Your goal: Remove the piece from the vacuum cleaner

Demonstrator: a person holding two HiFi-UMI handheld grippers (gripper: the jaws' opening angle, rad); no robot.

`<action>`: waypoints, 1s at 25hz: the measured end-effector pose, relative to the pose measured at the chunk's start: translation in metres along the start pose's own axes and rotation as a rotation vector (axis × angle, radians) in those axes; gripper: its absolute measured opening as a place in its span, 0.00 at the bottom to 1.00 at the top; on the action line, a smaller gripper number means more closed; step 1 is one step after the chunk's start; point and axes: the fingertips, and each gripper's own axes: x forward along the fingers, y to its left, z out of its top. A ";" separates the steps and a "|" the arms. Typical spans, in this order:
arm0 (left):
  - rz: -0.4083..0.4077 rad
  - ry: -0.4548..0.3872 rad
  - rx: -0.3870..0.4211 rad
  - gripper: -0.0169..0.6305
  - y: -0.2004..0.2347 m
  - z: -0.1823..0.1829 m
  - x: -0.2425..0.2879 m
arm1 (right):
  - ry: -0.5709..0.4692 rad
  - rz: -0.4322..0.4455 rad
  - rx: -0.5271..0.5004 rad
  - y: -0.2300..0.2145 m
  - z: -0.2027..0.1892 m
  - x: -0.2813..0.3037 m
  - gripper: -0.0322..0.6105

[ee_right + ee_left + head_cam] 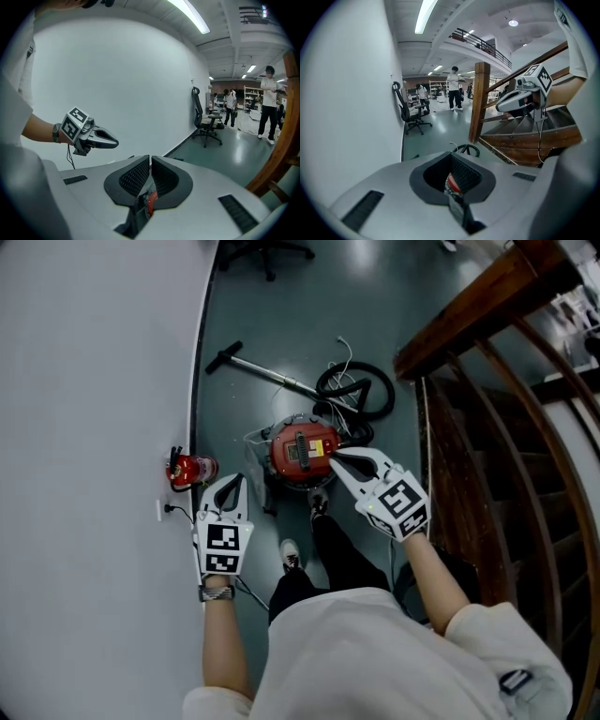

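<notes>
Both claws are closed up tight with nothing in them, left claw [232,482] hanging off to the side, right claw [337,458] hovering over the red vacuum cleaner [302,448] down on the floor [281,315] between them, so I'd spread the right one wide before dropping onto whichever piece pops off.

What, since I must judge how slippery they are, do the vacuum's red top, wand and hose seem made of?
Red top: probably moulded plastic, glossy, going by its even colour and soft sheen.
Wand: looks like bare metal tube, pale grey and straight.
Hose: likely flexible plastic or rubber, matt black, lying in a loose coil.
</notes>
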 end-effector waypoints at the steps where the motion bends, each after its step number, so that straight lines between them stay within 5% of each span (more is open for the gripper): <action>1: 0.000 0.009 -0.003 0.02 0.001 -0.003 0.004 | 0.006 0.004 0.016 -0.003 -0.006 0.004 0.10; 14: 0.049 0.100 -0.168 0.02 0.011 -0.061 0.059 | 0.115 0.084 0.123 -0.028 -0.076 0.064 0.10; 25: 0.018 0.194 -0.201 0.02 -0.006 -0.119 0.116 | 0.237 0.134 0.205 -0.034 -0.157 0.114 0.10</action>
